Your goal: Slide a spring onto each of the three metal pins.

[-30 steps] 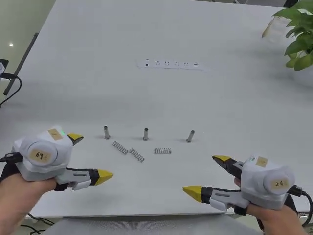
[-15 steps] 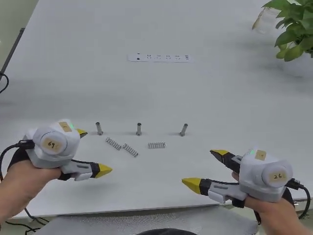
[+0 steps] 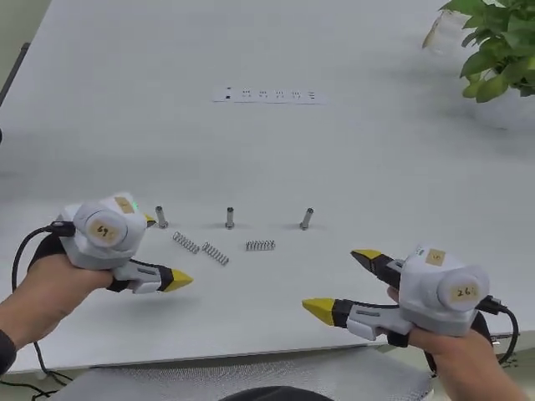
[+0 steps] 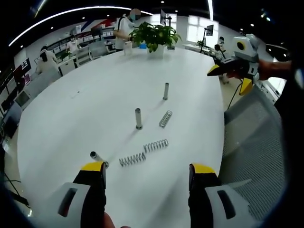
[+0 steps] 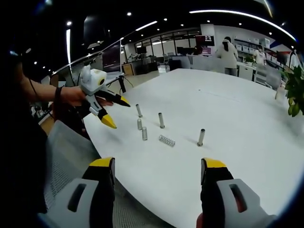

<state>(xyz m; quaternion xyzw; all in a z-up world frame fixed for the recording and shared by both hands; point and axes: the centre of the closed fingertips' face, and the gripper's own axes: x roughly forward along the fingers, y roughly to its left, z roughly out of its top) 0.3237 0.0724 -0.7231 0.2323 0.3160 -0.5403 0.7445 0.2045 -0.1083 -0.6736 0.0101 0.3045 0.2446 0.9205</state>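
Table [image 3: 351,167] holds springs [image 3: 215,253] between left gripper [image 3: 165,251] and right gripper [image 3: 340,281], outside parted jaws.

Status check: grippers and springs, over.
Left gripper open, empty. Right gripper open, empty. Three springs loose on table, three pins bare. Nothing blocking.

This is a big open office. A long white table [image 3: 351,150] has a white power strip [image 3: 266,95] on it, and a green plant [image 3: 493,42] stands at its far corner. In the left gripper view, people [image 4: 127,23] stand far behind the table, near rows of desks [image 4: 80,54] and a dark screen [image 4: 209,31]. A grey mesh chair [image 4: 259,137] sits by the table edge. In the right gripper view, long strip lights [image 5: 145,25] and small round lamps [image 5: 69,23] shine on a dark ceiling [image 5: 156,12], and another person [image 5: 229,51] stands among the desks.
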